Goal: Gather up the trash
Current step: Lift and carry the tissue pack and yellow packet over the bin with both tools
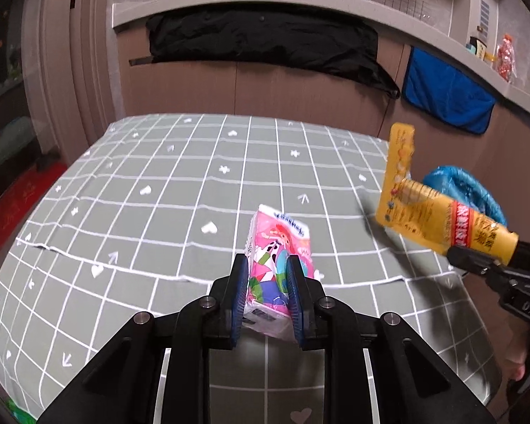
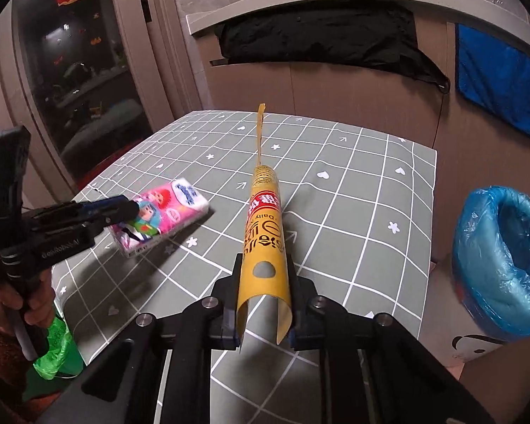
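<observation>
Pink tissue pack (image 1: 281, 272) clamped in left gripper (image 1: 267, 275), above counter (image 1: 159, 190) | yellow wrapper (image 2: 263, 243) clamped in right gripper (image 2: 264, 277) | blue-lined bin (image 2: 501, 261) right of it

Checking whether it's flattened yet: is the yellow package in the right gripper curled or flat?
Curled. The yellow package is rolled into a tube; its open end gapes between the right gripper fingers.

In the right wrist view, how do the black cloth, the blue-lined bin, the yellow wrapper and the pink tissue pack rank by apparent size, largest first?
1. black cloth, though it hangs farthest away
2. blue-lined bin
3. yellow wrapper, enlarged by nearness, so its place against the bin is unsure
4. pink tissue pack
</observation>
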A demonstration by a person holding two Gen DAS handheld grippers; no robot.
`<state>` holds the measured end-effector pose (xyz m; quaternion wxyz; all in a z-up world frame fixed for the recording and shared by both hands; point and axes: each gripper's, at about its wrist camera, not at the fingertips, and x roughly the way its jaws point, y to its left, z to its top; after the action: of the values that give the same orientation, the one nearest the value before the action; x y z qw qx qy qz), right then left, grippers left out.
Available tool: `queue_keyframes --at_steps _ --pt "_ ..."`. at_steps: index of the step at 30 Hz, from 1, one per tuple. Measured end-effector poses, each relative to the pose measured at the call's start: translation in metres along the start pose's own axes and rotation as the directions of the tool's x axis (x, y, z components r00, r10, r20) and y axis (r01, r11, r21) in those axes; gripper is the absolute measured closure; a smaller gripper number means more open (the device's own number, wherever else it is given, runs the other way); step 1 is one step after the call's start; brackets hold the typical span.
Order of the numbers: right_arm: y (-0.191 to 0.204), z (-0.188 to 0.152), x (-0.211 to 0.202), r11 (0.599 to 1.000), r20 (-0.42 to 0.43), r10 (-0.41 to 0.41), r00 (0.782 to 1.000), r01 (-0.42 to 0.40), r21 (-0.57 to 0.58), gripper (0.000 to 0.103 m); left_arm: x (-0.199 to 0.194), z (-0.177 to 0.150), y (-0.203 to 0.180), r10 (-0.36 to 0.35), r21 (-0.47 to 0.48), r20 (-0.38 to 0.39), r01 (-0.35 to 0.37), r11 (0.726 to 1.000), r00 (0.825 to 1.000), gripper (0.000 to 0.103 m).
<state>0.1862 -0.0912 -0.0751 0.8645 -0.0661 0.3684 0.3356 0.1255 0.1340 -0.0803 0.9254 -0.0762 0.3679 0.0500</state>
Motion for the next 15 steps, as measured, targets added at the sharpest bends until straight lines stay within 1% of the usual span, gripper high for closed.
queue_keyframes --at_steps 2,5,8,10,12,14,15 --pt "0.001 -0.001 -0.002 1.000 0.002 -0.002 1.000 0.002 0.001 0.087 0.005 -0.003 0.002 0.007 -0.013 -0.015 -0.007 1.000 1.000 0.080" --pt "0.000 -0.003 -0.002 1.000 -0.005 -0.006 1.000 0.006 0.002 0.087 0.018 -0.007 0.009 -0.005 -0.061 -0.064 0.001 0.998 0.998 0.079" --pt "0.001 -0.006 0.001 1.000 -0.020 -0.002 1.000 0.003 0.003 0.087 0.026 -0.011 0.016 -0.013 -0.104 -0.089 0.004 0.995 0.996 0.074" --pt "0.001 -0.008 0.005 1.000 -0.031 -0.001 1.000 0.001 0.003 0.087 0.029 -0.013 0.018 -0.012 -0.114 -0.089 0.002 0.993 0.996 0.063" --pt "0.001 -0.010 0.009 1.000 -0.043 0.003 0.999 -0.002 0.005 0.087 0.032 -0.014 0.018 -0.019 -0.121 -0.093 0.008 0.993 0.995 0.058" --pt "0.002 -0.011 0.012 1.000 -0.052 0.006 0.999 -0.005 0.010 0.087 0.036 -0.015 0.020 -0.043 -0.133 -0.099 0.030 0.991 0.994 0.053" --pt "0.001 -0.012 0.013 1.000 -0.056 0.007 0.998 -0.007 0.011 0.087 0.038 -0.015 0.021 -0.052 -0.143 -0.104 0.036 0.989 0.993 0.049"
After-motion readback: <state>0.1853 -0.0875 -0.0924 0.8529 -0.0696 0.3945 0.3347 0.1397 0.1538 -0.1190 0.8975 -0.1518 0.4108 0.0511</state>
